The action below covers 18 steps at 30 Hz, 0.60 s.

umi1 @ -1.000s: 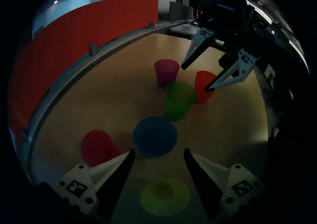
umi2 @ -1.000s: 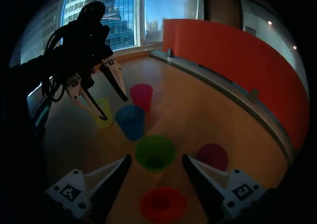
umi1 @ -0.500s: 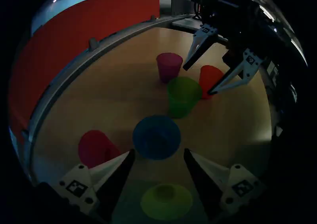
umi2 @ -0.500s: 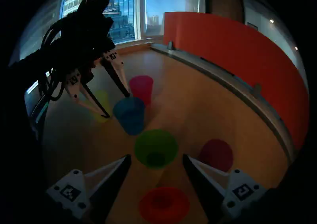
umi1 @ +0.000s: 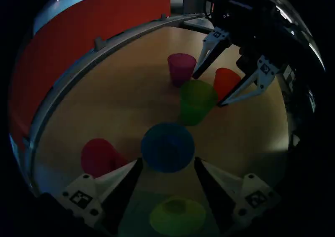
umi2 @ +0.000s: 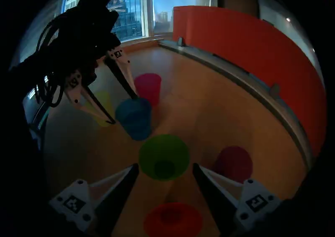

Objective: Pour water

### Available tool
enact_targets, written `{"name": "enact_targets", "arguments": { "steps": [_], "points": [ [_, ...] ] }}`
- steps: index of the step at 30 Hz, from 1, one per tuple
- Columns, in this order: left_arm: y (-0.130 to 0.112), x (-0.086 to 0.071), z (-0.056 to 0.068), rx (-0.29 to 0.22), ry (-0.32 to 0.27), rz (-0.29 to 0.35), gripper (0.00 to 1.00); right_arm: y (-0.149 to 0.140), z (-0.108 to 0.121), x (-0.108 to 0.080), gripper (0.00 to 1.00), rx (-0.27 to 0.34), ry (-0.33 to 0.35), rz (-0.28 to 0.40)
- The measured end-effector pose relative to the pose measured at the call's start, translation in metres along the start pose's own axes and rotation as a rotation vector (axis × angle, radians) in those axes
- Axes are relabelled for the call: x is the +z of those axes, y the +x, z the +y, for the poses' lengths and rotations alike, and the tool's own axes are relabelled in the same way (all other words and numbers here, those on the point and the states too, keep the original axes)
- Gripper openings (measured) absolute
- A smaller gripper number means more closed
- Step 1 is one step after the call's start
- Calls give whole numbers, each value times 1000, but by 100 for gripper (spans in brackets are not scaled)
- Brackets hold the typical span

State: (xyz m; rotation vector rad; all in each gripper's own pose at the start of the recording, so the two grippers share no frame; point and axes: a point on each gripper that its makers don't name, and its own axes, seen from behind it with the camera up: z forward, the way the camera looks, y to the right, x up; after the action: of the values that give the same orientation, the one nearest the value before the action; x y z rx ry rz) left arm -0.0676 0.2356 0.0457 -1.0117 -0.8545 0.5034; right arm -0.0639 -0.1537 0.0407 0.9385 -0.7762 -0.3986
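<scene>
Your left claw [umi1: 167,159] is released, its fingers spread wide and gripping nothing. The blue cup [umi1: 167,147] stands on the desk [umi1: 125,94] just ahead of its tips; the yellow cup [umi1: 178,215] sits low between those fingers; the pink-red cup [umi1: 98,156] is just to their left. Beyond the blue cup, the green cup [umi1: 197,101], the purple cup [umi1: 181,67] and the orange-red cup [umi1: 226,81] stand close together. Your right claw [umi2: 164,166] is released too and holds nothing. In the right gripper view the green cup stands just before its tips; the orange-red cup lies low between its fingers; the purple cup is to the right. Farther off there, your left claw's open tips flank the blue cup's rim. You cannot tell from here whether any cup holds water.
</scene>
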Motion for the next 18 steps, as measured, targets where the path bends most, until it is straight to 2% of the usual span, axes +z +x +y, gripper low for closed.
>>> {"name": "enact_targets", "arguments": {
  "steps": [18],
  "points": [
    [3,11,1,-22,5,-7,89,-2,-3,10,100,-1,-2,-48]
  ]
}}
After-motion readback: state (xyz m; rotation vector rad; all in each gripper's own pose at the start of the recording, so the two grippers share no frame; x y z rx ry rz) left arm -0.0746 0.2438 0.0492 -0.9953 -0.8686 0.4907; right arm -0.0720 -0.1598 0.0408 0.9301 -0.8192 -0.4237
